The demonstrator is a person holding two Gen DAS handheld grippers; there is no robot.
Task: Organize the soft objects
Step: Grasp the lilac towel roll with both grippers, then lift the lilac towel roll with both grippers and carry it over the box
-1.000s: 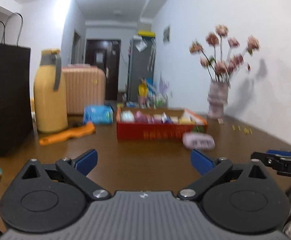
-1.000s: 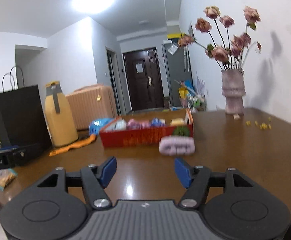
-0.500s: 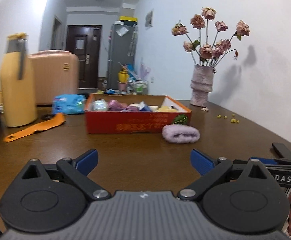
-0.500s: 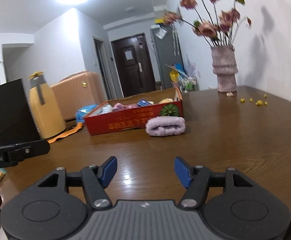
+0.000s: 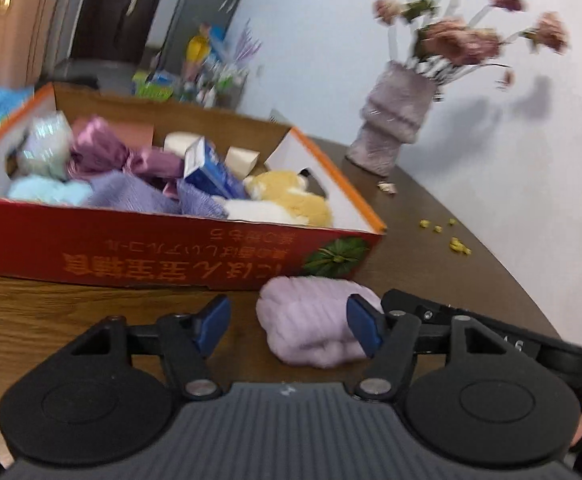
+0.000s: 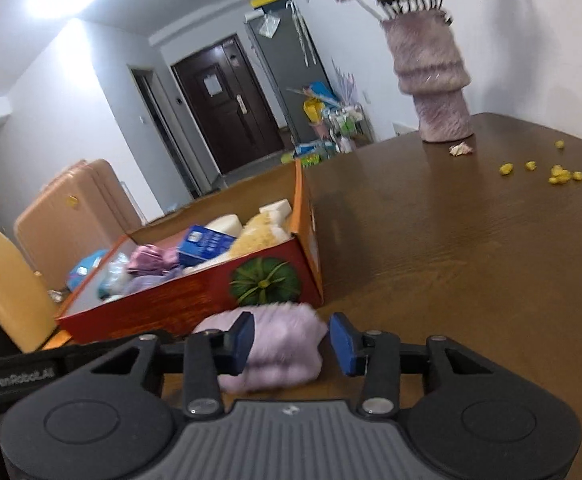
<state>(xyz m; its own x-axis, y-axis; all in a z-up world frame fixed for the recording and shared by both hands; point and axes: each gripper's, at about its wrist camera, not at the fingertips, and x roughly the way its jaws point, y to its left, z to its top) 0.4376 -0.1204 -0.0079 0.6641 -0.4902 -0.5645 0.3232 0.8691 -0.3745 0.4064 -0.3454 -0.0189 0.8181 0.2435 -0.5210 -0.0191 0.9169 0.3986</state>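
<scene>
as both half-open, just-narrowing tongs, left tongs [image 5: 289, 322] and right tongs [image 6: 291, 342], bracket the rolled towel [image 5: 311, 324], close fully on it before lifting toward the box [image 5: 171, 248] at 12 o'clock.

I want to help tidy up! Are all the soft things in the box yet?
Almost. The red box already holds soft things, like the yellow plush toy. One rolled lilac towel still lies on the table in front of it. Both the left gripper and right gripper have been closing around it, not yet lifting. It goes in next.

brown table [image 6: 451, 264] bears box [image 5: 171, 256], towel [image 5: 311, 328], vase [image 6: 435, 80].
</scene>
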